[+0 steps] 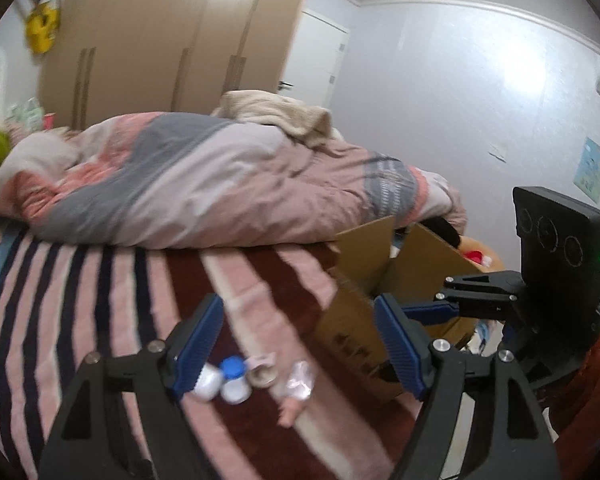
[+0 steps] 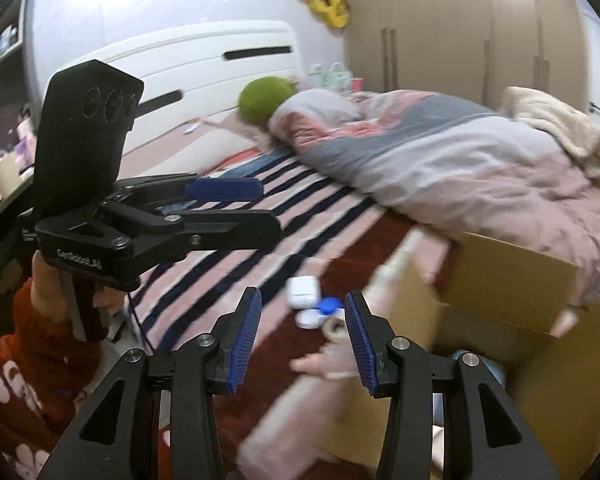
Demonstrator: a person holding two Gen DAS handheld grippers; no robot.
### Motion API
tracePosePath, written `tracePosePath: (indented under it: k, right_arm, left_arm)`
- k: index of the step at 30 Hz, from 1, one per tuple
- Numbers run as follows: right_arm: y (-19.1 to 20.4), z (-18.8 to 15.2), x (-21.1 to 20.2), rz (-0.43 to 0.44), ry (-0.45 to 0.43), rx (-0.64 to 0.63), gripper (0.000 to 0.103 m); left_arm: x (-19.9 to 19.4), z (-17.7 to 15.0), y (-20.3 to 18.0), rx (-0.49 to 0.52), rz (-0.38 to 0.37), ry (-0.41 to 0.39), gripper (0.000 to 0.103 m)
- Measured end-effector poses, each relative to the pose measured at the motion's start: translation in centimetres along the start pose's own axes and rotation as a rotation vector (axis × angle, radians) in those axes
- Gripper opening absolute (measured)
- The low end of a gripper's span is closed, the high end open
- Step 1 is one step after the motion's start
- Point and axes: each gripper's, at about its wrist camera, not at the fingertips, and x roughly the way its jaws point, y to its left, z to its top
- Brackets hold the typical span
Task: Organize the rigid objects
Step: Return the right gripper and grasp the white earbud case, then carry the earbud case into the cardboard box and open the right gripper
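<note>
Both sets of blue ribbed jaws stand parted with nothing between them. The left gripper [image 1: 298, 346] fills the lower middle of its own view; the right gripper [image 2: 302, 344] does the same in its view. No earlier motion can be told.

Small rigid objects lie loose on the pink, maroon and navy striped bedspread [image 1: 100, 300], just beyond both grippers. In the right wrist view, near the frame's centre, sits a white rounded plastic case [image 2: 302, 291]. Just below it lies a small white jar with a blue screw cap [image 2: 327, 307], touching a beige roll of tape [image 2: 335, 326]. A pale pink doll-like plastic figure [image 2: 324, 362] lies blurred at lower centre.

These pieces look light, hard and smooth, so likely slippery; the round jar may roll. Gripping the case across its flat sides, and the jar around its body below the cap, seems safest.

An open brown cardboard box [image 2: 500, 280] stands at the right of that view, its flaps raised; it appears the likely destination. A flap juts toward the objects and could snag a carrying hand. Behind, across the upper right, a pink and grey rumpled quilt [image 2: 440, 160] touches the box. A round green cushion [image 2: 264, 98] sits upper centre.
</note>
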Motion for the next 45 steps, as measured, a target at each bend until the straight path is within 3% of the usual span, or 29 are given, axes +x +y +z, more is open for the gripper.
tracePosePath:
  k: [5, 10, 17, 24, 26, 27, 34, 42, 45]
  right_arm:
    - [3.0, 0.7, 5.4, 0.054, 0.078, -0.022, 0.039]
    - [4.1, 0.1, 11.2, 0.082, 0.157, 0.002, 0.048]
    - [2.1, -0.9, 19.0, -0.044, 0.24, -0.008, 0.048]
    - [-0.6, -1.5, 22.9, -0.133, 0.278, -0.017, 0.048]
    - [-0.8, -1.6, 23.3, -0.131, 0.282, -0.016, 0.048]
    - [-0.8, -1.7, 23.5, -0.134, 0.288, -0.024, 0.039]
    - [0.5, -1.7, 22.1, -0.108, 0.258, -0.064, 0.039]
    - [3.9, 0.2, 14.9, -0.007, 0.131, -0.082, 0.039]
    - [4.9, 0.9, 11.8, 0.001, 0.073, -0.103, 0.039]
  left_arm:
    - [-1.3, -2.6, 4.4, -0.061, 0.06, 0.003, 0.075]
    - [-0.7, -5.2, 8.7, -0.123, 0.103, 0.038, 0.075]
    - [1.6, -8.0, 12.8, -0.188, 0.124, 0.102, 0.075]
    - [3.5, -9.2, 14.9, -0.222, 0.111, 0.139, 0.075]
    - [3.7, -9.3, 15.0, -0.223, 0.109, 0.144, 0.075]
    - [3.9, -9.3, 15.0, -0.223, 0.108, 0.146, 0.075]
    - [3.6, -8.5, 14.0, -0.211, 0.093, 0.143, 0.075]
    - [1.9, -6.1, 9.2, -0.161, 0.0, 0.11, 0.074]
    - [1.2, -4.9, 7.0, -0.143, -0.05, 0.093, 0.061]
